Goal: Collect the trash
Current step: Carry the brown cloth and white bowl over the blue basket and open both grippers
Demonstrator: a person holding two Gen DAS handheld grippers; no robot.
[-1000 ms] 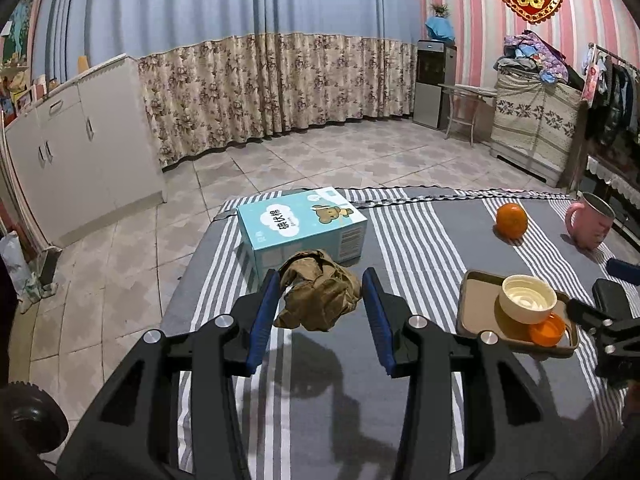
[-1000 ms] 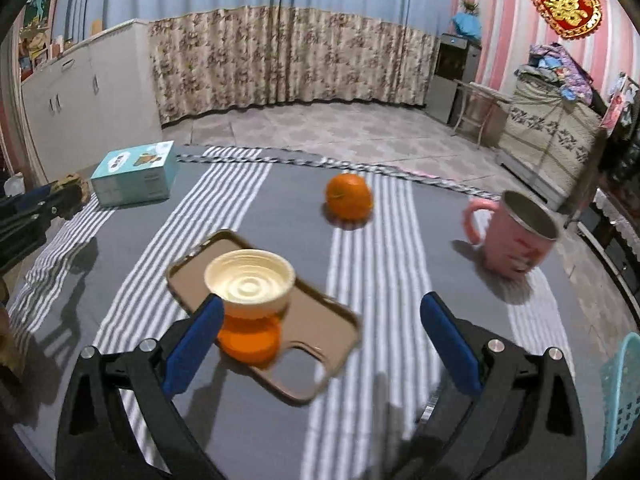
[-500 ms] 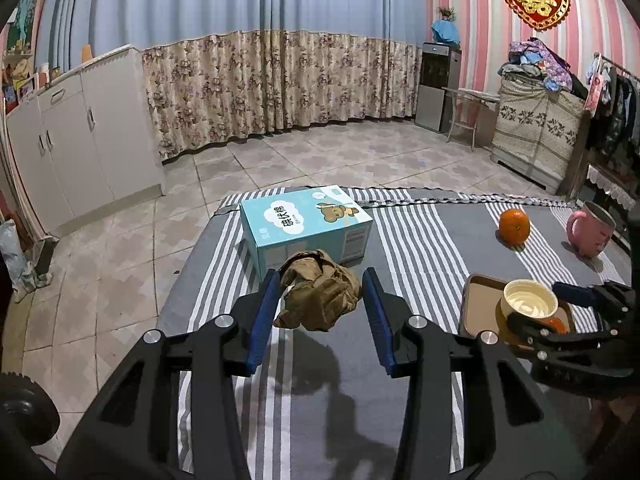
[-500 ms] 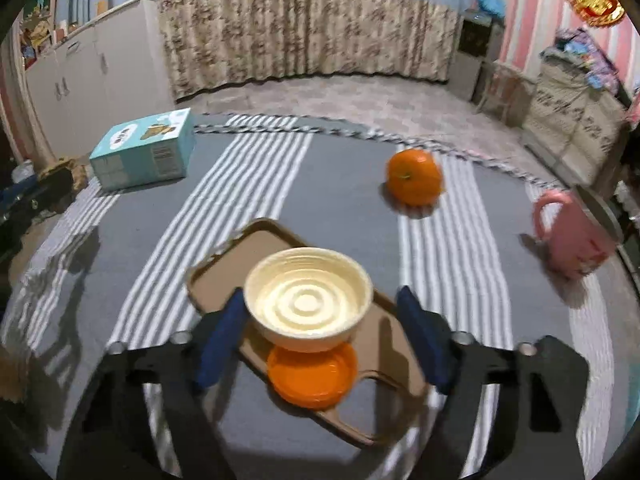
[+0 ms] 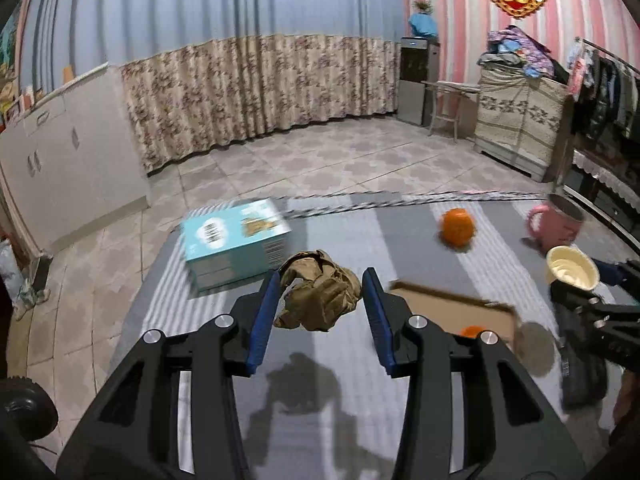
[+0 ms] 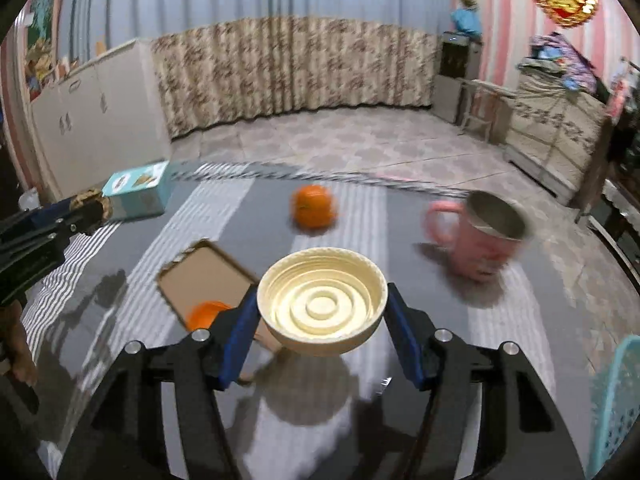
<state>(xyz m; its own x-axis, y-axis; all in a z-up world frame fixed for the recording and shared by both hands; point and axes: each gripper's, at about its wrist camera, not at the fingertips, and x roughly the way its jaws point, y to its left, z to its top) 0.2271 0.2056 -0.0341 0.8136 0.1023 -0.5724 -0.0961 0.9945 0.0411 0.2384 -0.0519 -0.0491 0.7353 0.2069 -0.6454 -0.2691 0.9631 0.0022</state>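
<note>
Your left gripper (image 5: 318,300) is clamped on the crumpled brown paper (image 5: 320,296), holding it above the striped table (image 5: 320,380) near the teal box (image 5: 234,246) at the far left corner. Your right gripper (image 6: 320,312) has just been closing and now grips the cream bowl (image 6: 322,300), lifted clear of the brown tray (image 6: 200,276). The orange (image 6: 314,206) and pink mug (image 6: 480,240) sit toward the far edge.

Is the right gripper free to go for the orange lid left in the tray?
Probably not yet: the right gripper is clamped on the cream bowl, lifted clear of the tray. The orange lid lies uncovered, but those jaws are full.
</note>
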